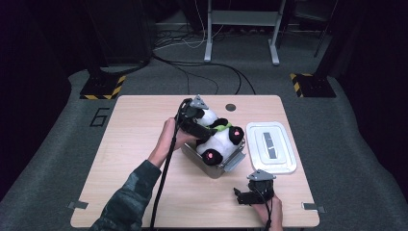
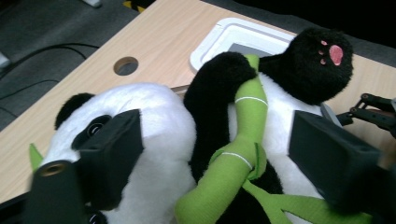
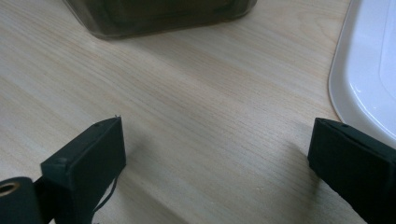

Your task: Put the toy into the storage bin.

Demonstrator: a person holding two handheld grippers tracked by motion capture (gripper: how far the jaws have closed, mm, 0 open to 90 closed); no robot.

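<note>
On the table (image 1: pixel 144 144), mid-board, a clear bin (image 1: pixel 226 165) holds a plush panda (image 1: pixel 219 139), which sits heaped above the rim rather than down inside. Panda hugs a green bamboo stick (image 2: pixel 238 140); one black paw with pink pads (image 2: pixel 334 51) sticks up on the side toward the lid.

Left gripper (image 1: pixel 195 120) is at the panda's head end, on the far-left side of the bin. Left gripper view: jaws spread wide, straddling the panda's white head and body with the bamboo between them. The near jaw lies against the fur by the eye patch, but the pads aren't squeezing anything, so no grip.

White lid (image 1: pixel 271 147) lies flat just right of the bin, top side up.

Right gripper (image 1: pixel 250 195) rests low near the front edge of the table, well apart from the panda. Right gripper view: jaws wide apart, bare wood between them, nothing held, lid edge (image 3: pixel 369 70) at right, bin corner (image 3: pixel 159 14) ahead.
</note>
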